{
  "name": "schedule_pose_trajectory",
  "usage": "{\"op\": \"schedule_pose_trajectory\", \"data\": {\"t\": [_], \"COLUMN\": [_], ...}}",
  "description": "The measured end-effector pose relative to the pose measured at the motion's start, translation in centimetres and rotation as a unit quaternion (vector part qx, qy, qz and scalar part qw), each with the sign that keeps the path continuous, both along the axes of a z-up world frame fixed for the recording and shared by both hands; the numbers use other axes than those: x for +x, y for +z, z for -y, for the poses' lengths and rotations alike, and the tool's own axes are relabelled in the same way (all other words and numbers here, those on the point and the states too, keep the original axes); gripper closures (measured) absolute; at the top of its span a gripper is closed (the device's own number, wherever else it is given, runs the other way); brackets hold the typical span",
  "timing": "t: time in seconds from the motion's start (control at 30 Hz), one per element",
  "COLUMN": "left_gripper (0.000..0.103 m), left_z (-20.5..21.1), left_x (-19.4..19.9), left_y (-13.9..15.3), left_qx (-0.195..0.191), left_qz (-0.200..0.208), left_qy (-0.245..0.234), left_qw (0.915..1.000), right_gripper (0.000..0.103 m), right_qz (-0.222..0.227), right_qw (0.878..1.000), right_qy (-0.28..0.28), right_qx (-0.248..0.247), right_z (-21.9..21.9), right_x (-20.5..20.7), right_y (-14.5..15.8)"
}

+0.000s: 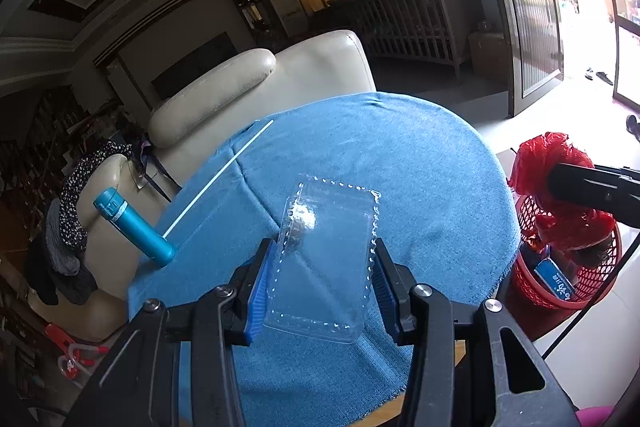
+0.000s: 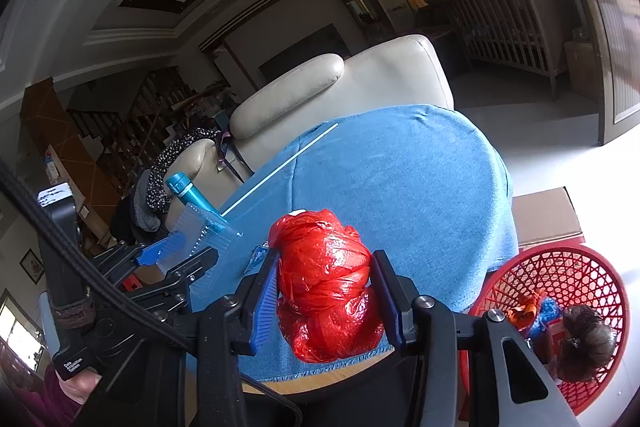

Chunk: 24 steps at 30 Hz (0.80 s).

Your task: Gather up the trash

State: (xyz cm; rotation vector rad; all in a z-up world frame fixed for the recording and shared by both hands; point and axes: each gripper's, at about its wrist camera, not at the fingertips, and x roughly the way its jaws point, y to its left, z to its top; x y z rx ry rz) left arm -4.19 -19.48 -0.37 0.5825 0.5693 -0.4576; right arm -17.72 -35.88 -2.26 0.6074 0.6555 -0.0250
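Left wrist view: the left hand-held gripper (image 1: 325, 259) clamps a clear plastic tray (image 1: 324, 259) above the table (image 1: 420, 179). The right hand-held gripper (image 2: 326, 291) grips a crumpled red bag (image 2: 326, 283) at the table's near edge.

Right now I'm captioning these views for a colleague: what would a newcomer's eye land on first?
The crumpled red plastic bag, clamped in the right gripper over the blue cloth. Then the clear plastic tray gripped by the left gripper, and the red basket on the floor right of the table.
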Motion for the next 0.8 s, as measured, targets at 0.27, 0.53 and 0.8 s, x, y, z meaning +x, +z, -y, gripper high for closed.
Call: {"op": "schedule_pose_trajectory", "data": {"t": [0.27, 0.53, 0.8], "left_gripper": [0.055, 0.055, 0.055], "left_z": [0.4, 0.8, 1.1], "left_x": [-0.3, -0.6, -0.5], "left_y": [0.0, -0.2, -0.4], "left_qx": [0.002, 0.005, 0.003], "left_qz": [0.002, 0.002, -0.007], "left_qy": [-0.006, -0.012, -0.018], "left_qw": [1.0, 0.9999, 0.9998], "right_gripper": [0.056, 0.056, 0.056], "right_qz": [0.004, 0.004, 0.0], "right_qw": [1.0, 1.0, 1.0], "right_qy": [-0.008, -0.013, -0.02], "right_qx": [0.001, 0.003, 0.004], "right_z": [0.3, 0.7, 1.1], "right_x": [-0.7, -1.1, -1.2], "right_y": [0.2, 0.1, 0.1]}}
